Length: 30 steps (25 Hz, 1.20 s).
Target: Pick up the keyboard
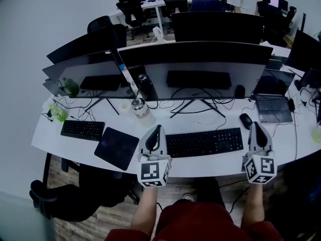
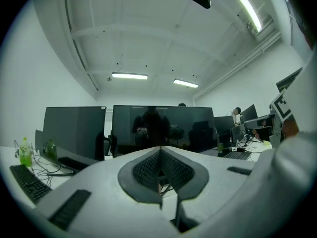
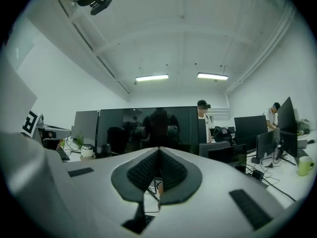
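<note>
Left tongs [image 1: 157, 130] by the keyboard [image 1: 204, 142], at its left end, right tongs [image 1: 256, 127] by its right end, both squeezed together, empty.

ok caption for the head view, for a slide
Left gripper and right gripper, both shut, at either end of the black keyboard on a white desk

Keyboard [image 1: 204, 142]: matt black plastic. Desk [image 1: 281, 139]: smooth white, faint sheen. Monitor [image 1: 200, 64] screen: glossy, mirror-like. Floor [image 1: 100, 220]: wood-look planks. Left gripper [image 2: 159, 152] shell: matt white plastic; pads [image 2: 146, 170] dark, ribbed
</note>
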Each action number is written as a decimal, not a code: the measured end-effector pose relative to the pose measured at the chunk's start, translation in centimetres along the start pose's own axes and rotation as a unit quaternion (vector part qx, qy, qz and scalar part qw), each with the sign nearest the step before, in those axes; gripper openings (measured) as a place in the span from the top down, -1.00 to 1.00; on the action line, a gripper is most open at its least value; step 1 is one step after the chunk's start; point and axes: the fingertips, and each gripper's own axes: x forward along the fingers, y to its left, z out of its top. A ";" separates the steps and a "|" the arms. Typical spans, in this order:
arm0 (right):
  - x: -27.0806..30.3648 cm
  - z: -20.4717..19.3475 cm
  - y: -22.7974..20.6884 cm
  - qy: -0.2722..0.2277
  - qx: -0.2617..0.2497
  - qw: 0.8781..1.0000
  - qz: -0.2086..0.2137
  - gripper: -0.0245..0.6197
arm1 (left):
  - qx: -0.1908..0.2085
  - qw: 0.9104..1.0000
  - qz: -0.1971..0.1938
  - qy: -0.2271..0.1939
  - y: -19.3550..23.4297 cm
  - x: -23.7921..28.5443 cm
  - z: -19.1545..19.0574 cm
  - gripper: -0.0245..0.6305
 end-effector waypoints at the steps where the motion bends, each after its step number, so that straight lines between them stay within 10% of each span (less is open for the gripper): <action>1: 0.4 -0.1 -0.1 0.000 0.001 1.000 0.002 0.93 | 0.000 1.000 0.002 0.001 0.1 0.3 -0.1 0.92; 16: 4.4 -3.5 0.0 0.041 0.003 0.999 0.030 0.93 | 0.006 0.999 0.005 0.047 0.3 2.8 -3.7 0.92; 30: 5.3 -14.4 0.1 0.174 0.009 0.983 0.061 0.68 | -0.048 0.979 -0.019 0.198 0.1 1.3 -14.9 0.54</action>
